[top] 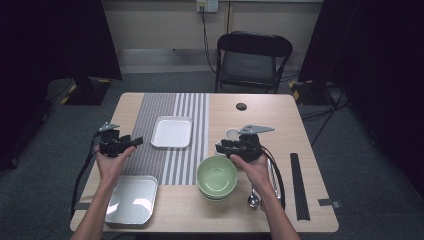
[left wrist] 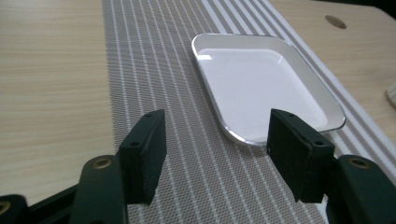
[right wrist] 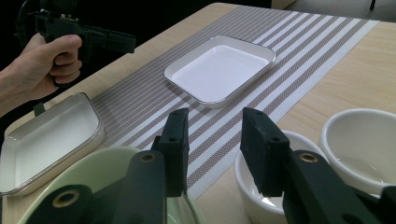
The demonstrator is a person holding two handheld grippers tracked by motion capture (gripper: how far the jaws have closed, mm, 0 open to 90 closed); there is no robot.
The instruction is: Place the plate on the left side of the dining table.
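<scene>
My left gripper is held in a hand over the left side of the striped mat, open and empty. In the left gripper view its jaws point at a white square plate that lies on the mat just ahead. My right gripper hovers behind the green bowl, open with nothing between its jaws. Below its right jaw stands a small white cup, with a second cup beside it. The green bowl sits under its left jaw.
A white tray lies at the front left corner. A spoon and a black strip lie at the right of the table. A folding chair stands behind the table. The white plate rests mid-mat.
</scene>
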